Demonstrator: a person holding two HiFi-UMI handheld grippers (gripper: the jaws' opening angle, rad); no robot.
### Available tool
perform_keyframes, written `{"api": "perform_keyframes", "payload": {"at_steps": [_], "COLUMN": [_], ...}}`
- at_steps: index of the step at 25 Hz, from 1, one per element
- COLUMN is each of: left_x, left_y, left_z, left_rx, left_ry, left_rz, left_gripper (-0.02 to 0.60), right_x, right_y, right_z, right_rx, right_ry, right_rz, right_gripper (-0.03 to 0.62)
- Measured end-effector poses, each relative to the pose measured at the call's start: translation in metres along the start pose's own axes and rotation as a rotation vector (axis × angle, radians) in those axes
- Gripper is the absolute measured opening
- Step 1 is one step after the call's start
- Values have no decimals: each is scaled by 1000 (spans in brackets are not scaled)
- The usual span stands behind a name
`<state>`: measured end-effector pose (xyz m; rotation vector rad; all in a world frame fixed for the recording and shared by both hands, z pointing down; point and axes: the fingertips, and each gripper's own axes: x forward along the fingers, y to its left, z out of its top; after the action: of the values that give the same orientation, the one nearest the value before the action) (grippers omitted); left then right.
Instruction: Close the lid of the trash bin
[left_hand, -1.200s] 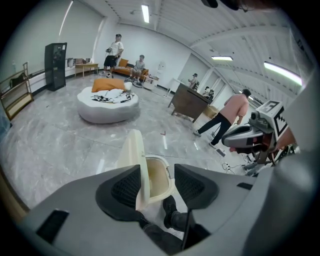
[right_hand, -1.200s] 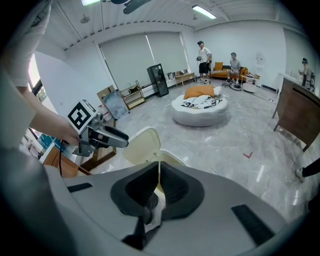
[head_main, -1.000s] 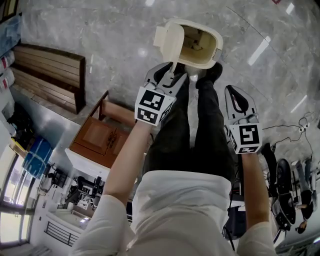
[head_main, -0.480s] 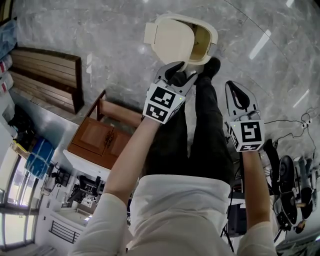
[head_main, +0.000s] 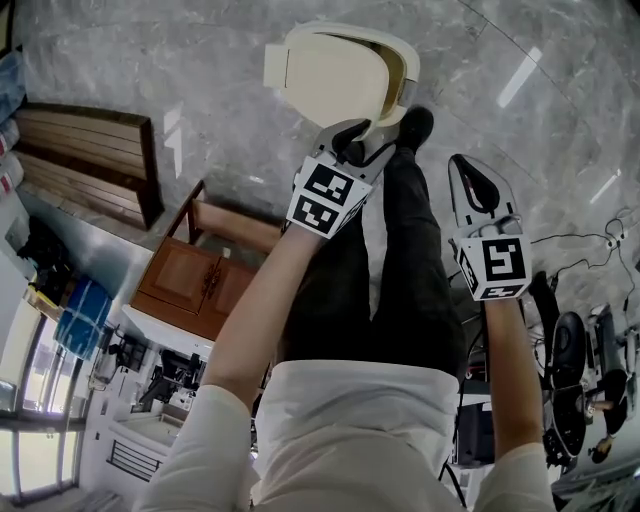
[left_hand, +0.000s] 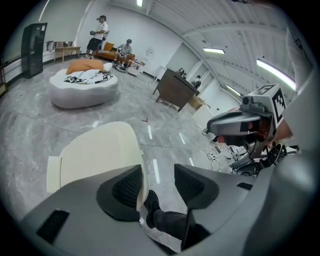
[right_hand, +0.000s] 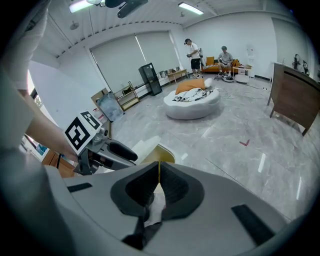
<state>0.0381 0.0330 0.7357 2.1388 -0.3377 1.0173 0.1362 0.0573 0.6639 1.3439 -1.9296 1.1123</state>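
Now, left gripper (head_main: 358, 136) with jaws apart around the lid (head_main: 335, 75) edge; right gripper (head_main: 470, 180) with jaws together, empty.

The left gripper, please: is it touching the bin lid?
Touching. In the left gripper view, the lid lies against a pad of the left gripper, no gap.

Left tool (head_main: 358, 138) touches lid (head_main: 335, 75) on trash bin (head_main: 409, 82).

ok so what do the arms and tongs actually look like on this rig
The left tongs and the right tongs both have smooth grey moulded shells with black textured pads on the inner faces. Each carries a white cube printed with black square markers. The person's arms are bare below short white sleeves.
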Motion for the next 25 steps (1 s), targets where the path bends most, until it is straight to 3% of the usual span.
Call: {"api": "perform_keyframes", "payload": {"at_steps": [12, 17, 25], "left_x": [59, 79, 99], "left_y": [-4, -5, -1], "left_z": [-22, -32, -42], "left_rx": [24, 56, 66], "left_ry": [111, 174, 228], "left_rz": [-8, 27, 79], "left_gripper": [223, 267, 284], "right_x": [18, 23, 25], "right_y": [-20, -31, -48], "right_z": [-14, -18, -30], "right_rx": [27, 37, 57], "right_ry": [9, 7, 8], "right_rz": [26, 30, 31], "right_gripper": [32, 32, 32]}}
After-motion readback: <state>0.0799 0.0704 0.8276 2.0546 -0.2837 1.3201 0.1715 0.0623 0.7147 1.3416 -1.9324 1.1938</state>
